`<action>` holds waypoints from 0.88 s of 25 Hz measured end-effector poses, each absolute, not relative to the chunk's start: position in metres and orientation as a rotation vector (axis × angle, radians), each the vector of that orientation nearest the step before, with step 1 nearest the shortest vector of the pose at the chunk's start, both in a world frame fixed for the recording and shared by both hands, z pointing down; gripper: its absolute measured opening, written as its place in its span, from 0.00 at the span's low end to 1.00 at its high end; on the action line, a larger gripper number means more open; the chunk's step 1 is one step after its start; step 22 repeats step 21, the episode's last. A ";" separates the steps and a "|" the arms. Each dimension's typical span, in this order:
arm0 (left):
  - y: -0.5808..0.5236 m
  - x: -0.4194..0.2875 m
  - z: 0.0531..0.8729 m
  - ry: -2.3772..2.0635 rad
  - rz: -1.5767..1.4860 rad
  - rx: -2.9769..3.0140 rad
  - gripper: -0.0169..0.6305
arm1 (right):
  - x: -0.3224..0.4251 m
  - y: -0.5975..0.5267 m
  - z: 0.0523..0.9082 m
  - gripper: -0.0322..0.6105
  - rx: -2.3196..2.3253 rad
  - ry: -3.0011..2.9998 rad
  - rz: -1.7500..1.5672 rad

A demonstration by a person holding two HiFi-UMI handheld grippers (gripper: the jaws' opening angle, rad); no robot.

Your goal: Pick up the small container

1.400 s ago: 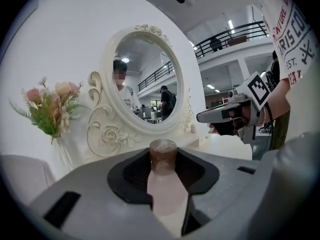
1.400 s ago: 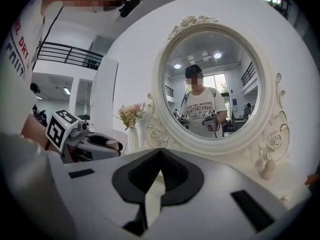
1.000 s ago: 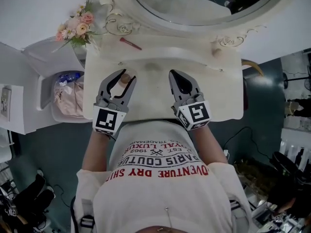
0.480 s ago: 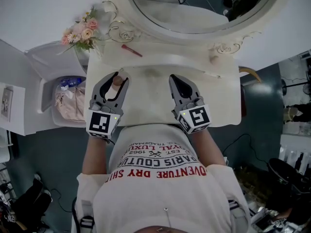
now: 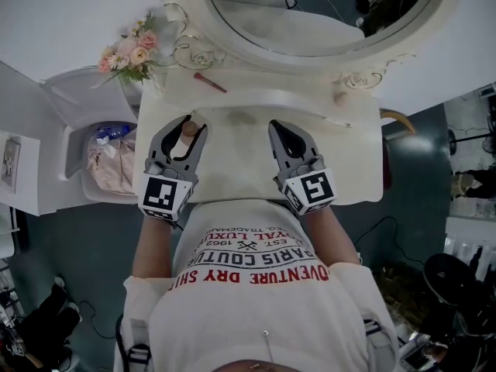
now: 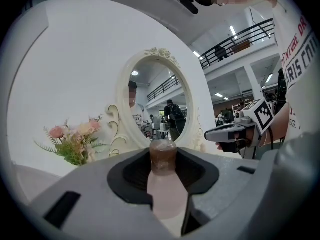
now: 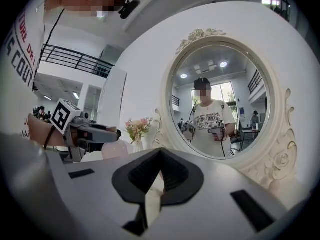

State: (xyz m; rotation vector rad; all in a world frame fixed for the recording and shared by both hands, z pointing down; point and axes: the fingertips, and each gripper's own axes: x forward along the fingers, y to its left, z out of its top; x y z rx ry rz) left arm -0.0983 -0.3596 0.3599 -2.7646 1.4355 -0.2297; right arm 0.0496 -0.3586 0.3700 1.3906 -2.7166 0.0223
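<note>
Beyond both sets of jaws, mirror (image 5: pixel 310 14): the big oval glass stands well ahead of us, its top cut off in the head view.
Tabletop (image 5: pixel 248 169): white and bare under and between our two tools; it runs on ahead of the tips to the mirror's foot.
Left hand-held gripper (image 5: pixel 192 124): clenched on the small container, one jaw on each flank.
Right hand-held gripper (image 5: pixel 273 124): jaws drawn together on nothing, level with the left one and well apart from it.
Flowers (image 5: pixel 128 53): a pink posy ahead of the left hand-held gripper and off to its left, clear of the grip.
Small container (image 6: pixel 167 189): upright between the left jaws, pale pink body, near their tips.
Handling: we judge it light and stiff, with a smooth round wall that could slip or twist out; possibly breakable if it is glass, which we cannot tell.
Hold: the body below the neck, where we have it, looks best.
Cap (image 6: pixel 163 156): brownish, standing above the jaws; we would not grip there.
Red stick (image 5: pixel 209 81): lies ahead of the left tips, apart from them.
Hidden: the jaws cover the container's base, so we cannot tell whether it is clear of the tabletop.
</note>
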 end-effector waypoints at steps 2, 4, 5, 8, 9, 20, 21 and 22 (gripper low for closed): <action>-0.361 -0.098 0.361 1.435 -0.237 -2.768 0.25 | 0.050 -0.361 0.370 0.05 1.396 -2.711 0.025; -0.361 -0.097 0.360 1.431 -0.236 -2.772 0.25 | 0.051 -0.362 0.370 0.05 1.403 -2.708 0.028; -0.362 -0.096 0.360 1.428 -0.236 -2.773 0.25 | 0.052 -0.362 0.370 0.05 1.404 -2.708 0.031; -0.362 -0.097 0.363 1.415 -0.231 -2.778 0.25 | 0.051 -0.363 0.371 0.05 1.397 -2.712 0.038; -0.362 -0.097 0.362 1.411 -0.224 -2.783 0.25 | 0.050 -0.363 0.371 0.05 1.395 -2.710 0.037; -0.361 -0.096 0.360 1.393 -0.225 -2.788 0.25 | 0.048 -0.365 0.367 0.05 1.420 -2.701 0.025; -0.361 -0.097 0.359 1.399 -0.222 -2.789 0.25 | 0.047 -0.365 0.367 0.05 1.417 -2.700 0.021; -0.361 -0.097 0.359 1.399 -0.222 -2.789 0.25 | 0.047 -0.365 0.367 0.05 1.417 -2.700 0.021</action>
